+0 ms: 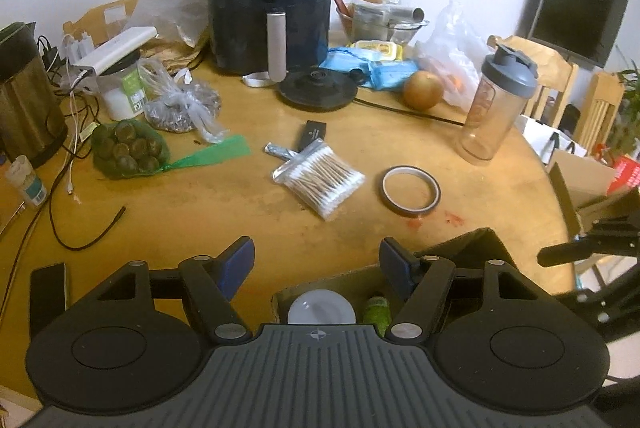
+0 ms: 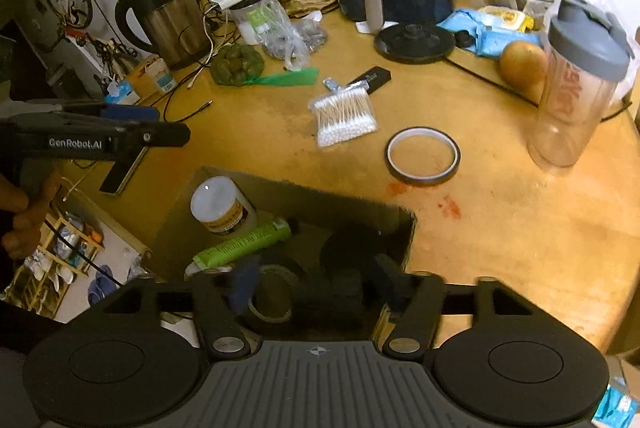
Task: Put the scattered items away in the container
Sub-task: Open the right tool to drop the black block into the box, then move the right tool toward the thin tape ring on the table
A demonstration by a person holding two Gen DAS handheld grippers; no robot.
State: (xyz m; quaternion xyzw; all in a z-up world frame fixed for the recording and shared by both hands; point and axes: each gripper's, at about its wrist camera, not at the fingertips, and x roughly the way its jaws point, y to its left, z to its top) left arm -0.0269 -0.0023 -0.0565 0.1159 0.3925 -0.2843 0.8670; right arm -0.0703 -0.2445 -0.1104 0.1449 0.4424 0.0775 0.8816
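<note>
The right gripper (image 2: 308,288) hangs over the open cardboard box (image 2: 404,240) at the near table edge, jaws parted and grasping nothing; a roll of dark tape (image 2: 272,296) lies directly beneath them in the box. The box also holds a green tube (image 2: 244,242), lying flat with its long axis running from near left to far right, cap end far right, and a white-lidded jar (image 2: 220,206), upright. The left gripper (image 1: 316,260) hovers at the box's far-left corner, jaws released and empty.

Items remaining on the wooden table (image 1: 500,196), well apart from the box:

1. Tape ring (image 1: 410,190): lies flat, no long axis. Probably light and stiff. Grasp across the rim wall, one finger inside the hole.
2. Bag of cotton swabs (image 1: 320,176): likely light, soft and slippery in its clear film. The sticks run from far left to near right. Grasp across the short width, mid-bag.
3. Small black case (image 1: 312,134) and a silver wrapped piece (image 1: 280,150), just beyond the swabs and touching the bag. The case appears rigid; its long axis points away from the box.
</note>
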